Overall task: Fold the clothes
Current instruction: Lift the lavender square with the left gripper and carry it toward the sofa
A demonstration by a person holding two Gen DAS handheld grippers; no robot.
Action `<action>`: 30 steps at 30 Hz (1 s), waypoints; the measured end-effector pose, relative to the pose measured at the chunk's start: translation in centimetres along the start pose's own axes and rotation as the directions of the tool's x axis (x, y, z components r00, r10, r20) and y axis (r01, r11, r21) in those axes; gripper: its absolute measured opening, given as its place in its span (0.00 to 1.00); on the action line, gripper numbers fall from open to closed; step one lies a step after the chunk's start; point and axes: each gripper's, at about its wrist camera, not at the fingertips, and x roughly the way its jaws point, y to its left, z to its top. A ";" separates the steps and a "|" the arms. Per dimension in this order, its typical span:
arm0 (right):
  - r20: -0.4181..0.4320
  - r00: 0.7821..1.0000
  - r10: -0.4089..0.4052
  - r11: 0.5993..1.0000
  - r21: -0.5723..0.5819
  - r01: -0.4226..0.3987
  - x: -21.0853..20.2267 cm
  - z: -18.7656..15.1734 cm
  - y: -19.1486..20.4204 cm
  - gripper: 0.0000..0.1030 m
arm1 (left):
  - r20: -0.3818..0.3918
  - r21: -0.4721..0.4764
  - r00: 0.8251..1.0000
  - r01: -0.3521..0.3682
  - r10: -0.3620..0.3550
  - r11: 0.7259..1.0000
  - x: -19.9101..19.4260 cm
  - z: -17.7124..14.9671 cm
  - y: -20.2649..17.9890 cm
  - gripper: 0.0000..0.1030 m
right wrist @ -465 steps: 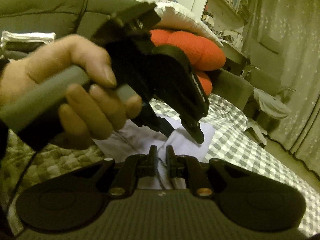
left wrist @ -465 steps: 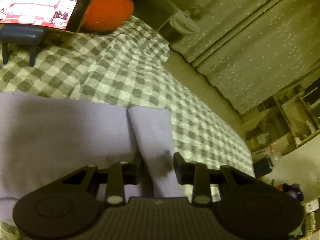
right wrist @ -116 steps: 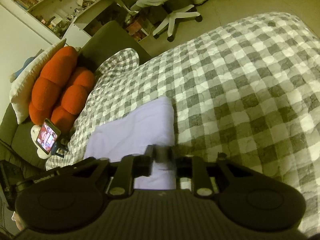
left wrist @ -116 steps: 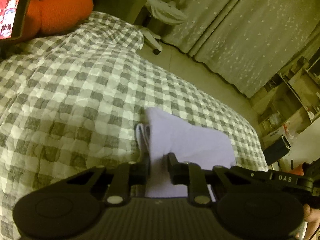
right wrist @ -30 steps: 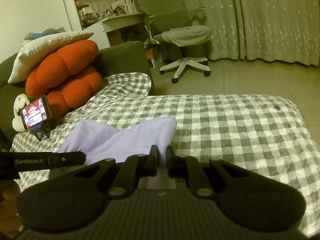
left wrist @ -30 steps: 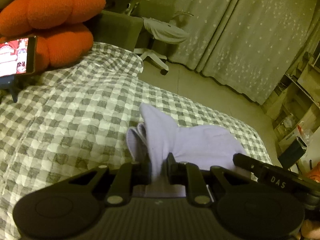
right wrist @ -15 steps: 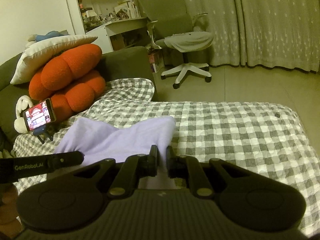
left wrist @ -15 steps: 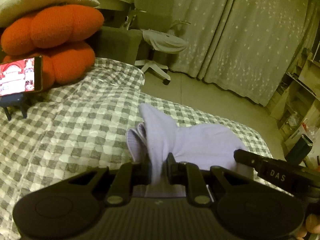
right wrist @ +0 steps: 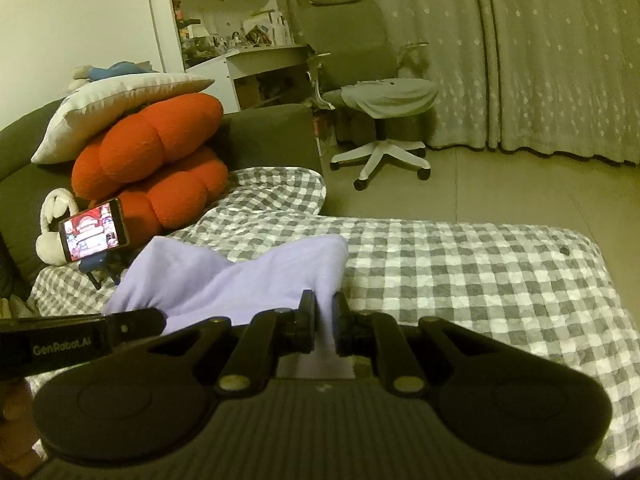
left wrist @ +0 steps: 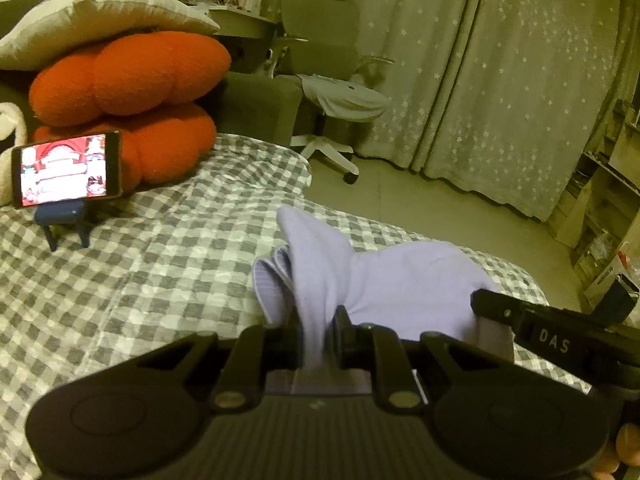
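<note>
A folded lilac garment [left wrist: 384,276] hangs between both grippers above the grey-and-white checked bedspread [left wrist: 132,276]. My left gripper [left wrist: 318,320] is shut on the garment's left corner, whose tip stands up past the fingers. Beside that corner several folded ribbed layers show. In the right wrist view my right gripper [right wrist: 325,312] is shut on the other corner of the garment [right wrist: 240,280], and the cloth sags in the middle between the two grips. The right gripper's body [left wrist: 560,340] shows at the left view's right edge. The left gripper's body [right wrist: 80,344] shows at the right view's left edge.
A lit phone [left wrist: 66,168] on a small blue stand sits on the bedspread before orange cushions [left wrist: 128,80] and a white pillow [right wrist: 116,104]. An office chair [right wrist: 380,120] with cloth on its seat stands on the floor by star-patterned curtains [left wrist: 500,72]. Shelves [left wrist: 600,208] line the right.
Both grippers have lifted a little with the garment still held. More of the room behind the bed has come into view, and the bed sits lower in both pictures.
</note>
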 end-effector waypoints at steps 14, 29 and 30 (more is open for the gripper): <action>0.008 1.000 -0.024 0.998 -0.060 0.024 -1.0 0.1 2.7 0.11 | 0.014 -0.010 1.000 -0.018 0.018 1.000 -2.0 -0.3 1.2 0.14; 0.012 0.999 -0.029 0.989 -0.145 0.031 -1.9 -0.6 7.2 0.11 | 0.022 -0.099 0.999 -0.031 0.033 0.995 -5.7 -2.1 5.1 0.14; 0.006 1.000 -0.027 0.987 -0.158 0.028 -1.8 -0.8 7.6 0.11 | 0.016 -0.107 0.999 -0.035 0.037 0.994 -5.9 -2.3 5.5 0.14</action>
